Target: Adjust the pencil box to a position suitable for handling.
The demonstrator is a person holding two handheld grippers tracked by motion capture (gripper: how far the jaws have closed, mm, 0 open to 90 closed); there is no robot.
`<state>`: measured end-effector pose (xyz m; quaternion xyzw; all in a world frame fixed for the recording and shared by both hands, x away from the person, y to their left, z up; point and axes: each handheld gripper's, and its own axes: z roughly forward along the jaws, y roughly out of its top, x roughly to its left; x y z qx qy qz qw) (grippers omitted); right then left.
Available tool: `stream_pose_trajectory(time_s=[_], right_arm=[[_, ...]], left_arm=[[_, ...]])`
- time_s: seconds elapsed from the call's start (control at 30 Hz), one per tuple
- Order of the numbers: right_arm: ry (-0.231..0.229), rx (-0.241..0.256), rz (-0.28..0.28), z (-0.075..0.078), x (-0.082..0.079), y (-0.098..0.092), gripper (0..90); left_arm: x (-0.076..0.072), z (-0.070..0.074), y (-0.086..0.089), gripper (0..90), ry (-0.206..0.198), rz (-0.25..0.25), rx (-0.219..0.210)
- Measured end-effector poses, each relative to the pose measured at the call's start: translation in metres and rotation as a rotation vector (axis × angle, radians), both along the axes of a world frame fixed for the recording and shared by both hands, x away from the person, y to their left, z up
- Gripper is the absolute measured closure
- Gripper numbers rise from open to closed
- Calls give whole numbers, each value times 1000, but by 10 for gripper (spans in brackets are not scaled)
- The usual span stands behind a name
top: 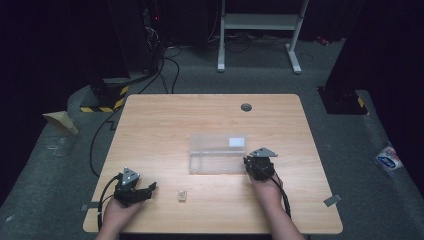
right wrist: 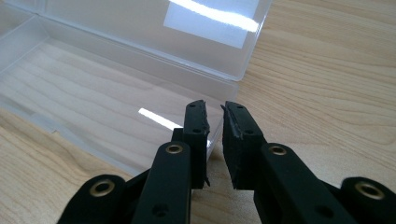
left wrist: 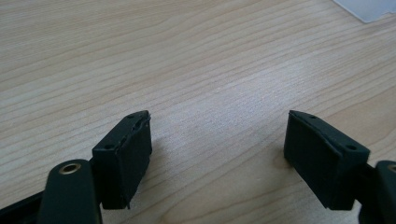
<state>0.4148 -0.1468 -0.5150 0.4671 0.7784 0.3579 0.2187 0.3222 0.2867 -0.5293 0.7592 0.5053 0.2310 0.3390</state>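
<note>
You see a brightly lit table amid dark surroundings; glare streaks the clear box; near jaws blur.

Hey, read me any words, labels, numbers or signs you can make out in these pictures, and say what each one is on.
No text reads clearly.
The white patch on the clear plastic box lid looks blank, perhaps only glare.
The blue and white packet on the floor carries print, too small and blurred to read.
The small block on the table: marks unclear.

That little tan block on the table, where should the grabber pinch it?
Probably across the little tan block's two long sides, coming straight down. It lies flat and alone on the table, right of the open left gripper, so nothing blocks either side.
</note>
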Motion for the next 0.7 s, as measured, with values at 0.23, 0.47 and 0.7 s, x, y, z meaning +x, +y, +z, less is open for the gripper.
stream_pose_trajectory(time_s=[0.23, 0.47, 0.7], right_arm=[[0, 0, 9, 0, -1, 3, 787], [-4, 11, 6, 1, -2, 3, 772], [-27, 27, -1, 7, -6, -1, 724]], left_arm=[[-3, 0, 0, 240, 0, 1, -1], [-5, 0, 0, 240, 3, 0, 0], [-5, 0, 0, 240, 3, -2, -1]])
